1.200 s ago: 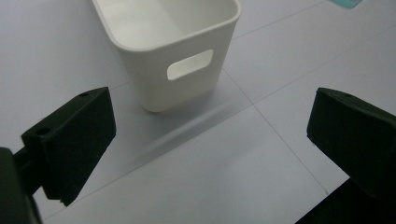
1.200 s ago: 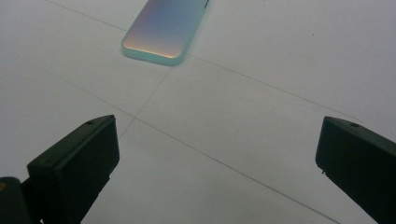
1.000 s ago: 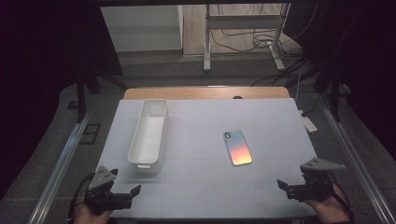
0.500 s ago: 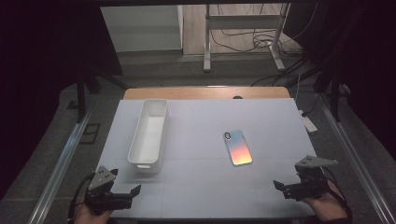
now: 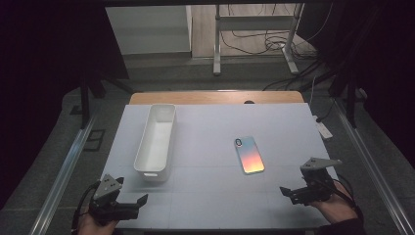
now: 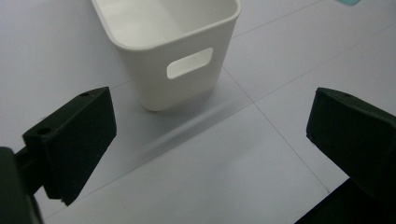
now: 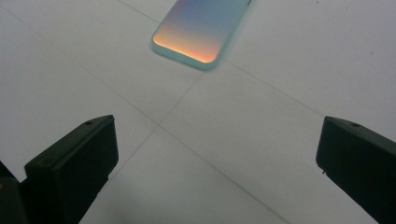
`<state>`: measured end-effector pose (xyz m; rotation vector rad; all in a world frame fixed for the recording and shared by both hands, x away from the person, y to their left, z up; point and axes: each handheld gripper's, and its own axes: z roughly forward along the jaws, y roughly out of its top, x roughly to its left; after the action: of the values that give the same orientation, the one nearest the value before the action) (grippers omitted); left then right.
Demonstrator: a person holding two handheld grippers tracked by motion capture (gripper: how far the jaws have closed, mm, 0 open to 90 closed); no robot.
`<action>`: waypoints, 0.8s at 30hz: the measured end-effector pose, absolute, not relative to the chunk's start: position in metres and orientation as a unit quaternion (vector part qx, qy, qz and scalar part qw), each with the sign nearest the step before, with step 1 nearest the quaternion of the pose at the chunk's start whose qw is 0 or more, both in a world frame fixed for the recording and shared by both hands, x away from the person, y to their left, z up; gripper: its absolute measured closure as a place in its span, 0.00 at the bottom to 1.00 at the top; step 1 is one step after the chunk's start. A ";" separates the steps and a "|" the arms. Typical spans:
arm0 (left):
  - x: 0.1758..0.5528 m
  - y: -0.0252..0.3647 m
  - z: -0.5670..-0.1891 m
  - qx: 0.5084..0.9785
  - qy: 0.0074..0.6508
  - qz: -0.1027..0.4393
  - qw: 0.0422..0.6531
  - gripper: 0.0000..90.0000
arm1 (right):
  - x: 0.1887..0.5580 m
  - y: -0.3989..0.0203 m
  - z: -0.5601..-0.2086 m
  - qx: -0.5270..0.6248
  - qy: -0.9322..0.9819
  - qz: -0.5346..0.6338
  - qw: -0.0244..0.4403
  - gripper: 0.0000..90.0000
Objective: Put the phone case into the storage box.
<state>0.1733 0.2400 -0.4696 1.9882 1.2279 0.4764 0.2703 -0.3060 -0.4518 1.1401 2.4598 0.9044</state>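
Right gripper point(image 5: 293, 192) sits at the near right of the white table point(image 5: 210, 205), jaws wide apart, nothing between them. It points at the phone point(image 5: 249, 154), which lies flat, gradient back up, right of centre and just ahead of the jaws. Left gripper point(image 5: 133, 204) at near left, jaws also apart and empty, facing the short end of the white bin point(image 5: 157, 137) close by.
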 end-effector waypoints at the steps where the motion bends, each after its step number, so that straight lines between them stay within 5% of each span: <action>1: 0.173 0.240 -0.470 0.775 0.478 0.186 0.369 0.03 | 0.270 -0.306 -0.452 0.395 0.852 0.313 0.141 0.00; 24: 0.173 0.240 -0.470 0.773 0.481 0.186 0.369 0.03 | 0.299 -0.281 -0.448 0.361 0.865 0.324 0.130 0.00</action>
<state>0.1730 0.2397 -0.4700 1.9838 1.2346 0.4778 0.2989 -0.2810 -0.4477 1.0494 2.5126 0.9427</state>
